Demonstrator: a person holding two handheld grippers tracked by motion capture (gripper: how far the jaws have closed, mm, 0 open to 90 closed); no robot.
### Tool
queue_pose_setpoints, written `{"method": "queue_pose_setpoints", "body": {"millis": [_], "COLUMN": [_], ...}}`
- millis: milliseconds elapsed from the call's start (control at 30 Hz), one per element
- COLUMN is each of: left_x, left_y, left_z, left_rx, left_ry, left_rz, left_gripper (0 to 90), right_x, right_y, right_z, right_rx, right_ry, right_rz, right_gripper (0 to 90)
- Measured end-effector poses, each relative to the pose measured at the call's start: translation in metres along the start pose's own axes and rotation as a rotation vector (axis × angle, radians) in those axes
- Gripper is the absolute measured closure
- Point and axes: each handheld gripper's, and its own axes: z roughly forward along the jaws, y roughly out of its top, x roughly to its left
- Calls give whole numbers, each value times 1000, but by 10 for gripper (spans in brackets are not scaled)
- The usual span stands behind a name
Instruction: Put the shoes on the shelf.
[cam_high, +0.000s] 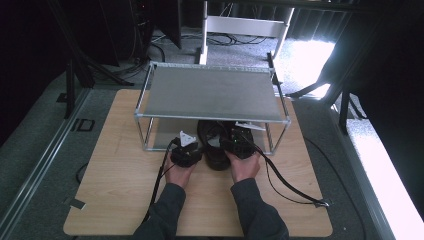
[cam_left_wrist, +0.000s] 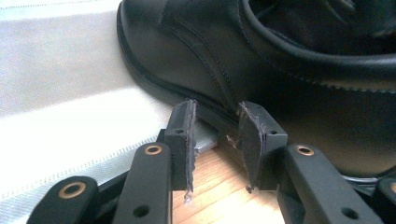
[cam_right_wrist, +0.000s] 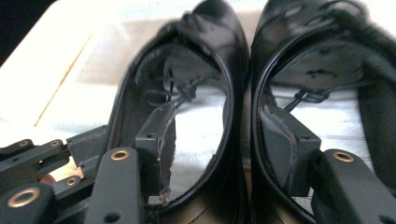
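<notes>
Black shoes (cam_high: 218, 145) sit at the rack's (cam_high: 212, 95) front edge, right claw (cam_right_wrist: 217, 140) straddling both inner walls, left claw (cam_left_wrist: 217, 140) spread.

Lab-like recording space, black curtains (cam_high: 30, 50), floor cables (cam_high: 235, 39), carpet (cam_high: 30, 150)

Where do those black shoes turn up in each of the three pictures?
High view: the black shoes sit centre, at the rack's lower shelf, between both hands.
Left gripper view: one shoe's side fills the upper right.
Right gripper view: both shoes from behind, openings facing the camera.
Shared landmark: the wooden table.
</notes>
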Motion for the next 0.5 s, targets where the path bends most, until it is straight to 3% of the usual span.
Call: {"method": "queue_pose_setpoints", "body": {"millis": [167, 267, 367, 500], "left_x": [0, -2, -7, -17], "left_y": [-1, -1, -1, -3], "left_z": [-7, -15, -22, -29], "left_rx": [-2, -5, -9, -14], "left_ry": [-26, -45, -87, -124], "left_rz": [-19, -24, -24, 9], "left_gripper": [623, 608, 573, 520], "right_x": [-1, -2, -12, -29], "right_y": [5, 1, -7, -16], "right_z": [-13, -24, -38, -48], "right_rx": [-25, -64, -97, -111], "right_ry": [37, 15, 39, 31], "right_rz": [-48, -141, -179, -199], "right_gripper": [454, 474, 472, 455]}}
